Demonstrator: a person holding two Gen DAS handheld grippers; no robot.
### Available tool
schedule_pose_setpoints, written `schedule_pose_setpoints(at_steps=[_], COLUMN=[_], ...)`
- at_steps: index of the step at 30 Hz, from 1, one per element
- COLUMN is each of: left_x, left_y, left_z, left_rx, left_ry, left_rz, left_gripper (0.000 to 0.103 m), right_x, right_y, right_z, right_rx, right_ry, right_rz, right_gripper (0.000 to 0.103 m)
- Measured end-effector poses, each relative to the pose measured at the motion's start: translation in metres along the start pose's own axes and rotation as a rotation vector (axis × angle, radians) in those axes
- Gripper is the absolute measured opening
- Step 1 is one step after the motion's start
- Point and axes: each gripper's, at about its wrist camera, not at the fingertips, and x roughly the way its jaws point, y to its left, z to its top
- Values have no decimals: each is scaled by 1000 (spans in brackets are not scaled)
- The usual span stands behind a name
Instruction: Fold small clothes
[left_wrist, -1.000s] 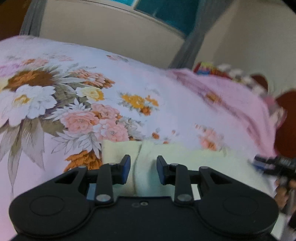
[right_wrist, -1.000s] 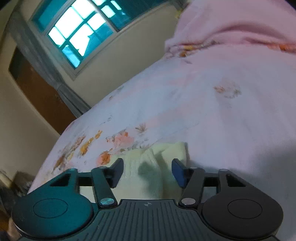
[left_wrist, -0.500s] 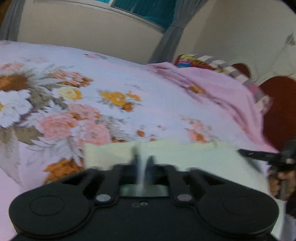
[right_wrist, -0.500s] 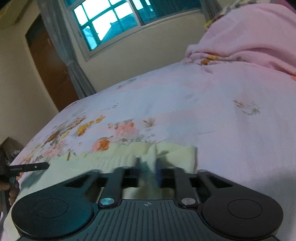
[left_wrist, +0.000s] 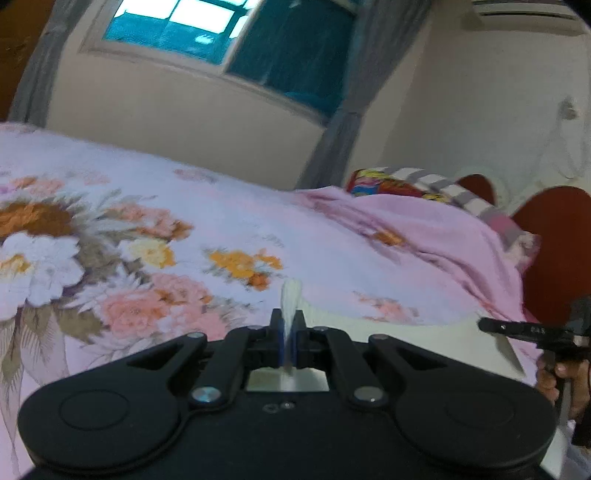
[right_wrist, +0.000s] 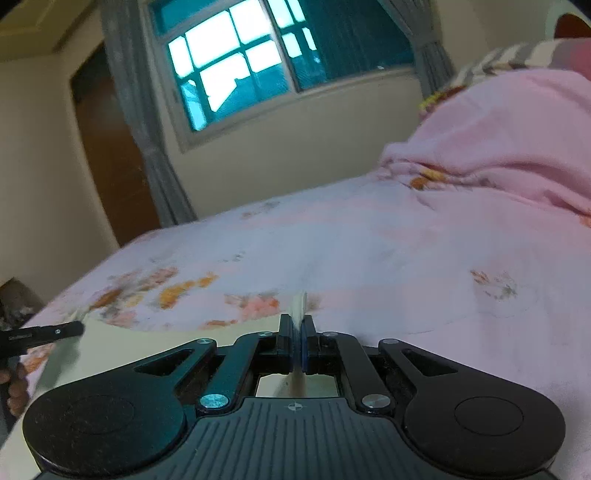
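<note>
Since 1 second ago both pairs of jaws have come together from spread on either side of the pale yellow garment (left_wrist: 424, 332), and in the left wrist view the left gripper (left_wrist: 287, 328) now pinches a raised fold of it, the cloth lying on the floral bedsheet (left_wrist: 229, 221) just ahead, the other gripper's tip at the right edge. In the right wrist view the right gripper (right_wrist: 298, 332) is pressed together on another fold of that garment.

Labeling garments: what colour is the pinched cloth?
Pale yellow cloth, clearest in the left wrist view.
</note>
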Motion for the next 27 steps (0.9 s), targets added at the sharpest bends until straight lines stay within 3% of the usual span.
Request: schedule_pose_setpoints(at_steps=[5, 7, 11, 15, 17, 21, 25, 27], left_x=[24, 24, 15, 29, 31, -14, -101, -126], left_y=[9, 13, 8, 12, 17, 19, -6, -32], left_z=[-12, -13, -6, -14, -14, -16, -39, -57], left_rx=[-12, -26, 1, -21, -65, -64, -55, -21], left_ry=[85, 75, 22, 89, 144, 150, 53, 83], left_rz=[58, 55, 26, 72, 84, 98, 108, 128], left_gripper=[3, 3, 3, 4, 11, 20, 48, 49], right_x=[30, 36, 21, 37, 41, -11, -88, -115], right_y=[-9, -14, -12, -16, -20, -21, 10, 34], right_z=[-10, -16, -9, -15, -17, -19, -43, -60], right_rx=[29, 44, 43, 19, 48, 79, 18, -10], right_ry=[66, 79, 12, 88, 128, 99, 95, 96], right_rz=[-55, -68, -46, -99, -104, -141, -69, -56], right_gripper=[4, 4, 4, 4, 4, 4, 4, 4])
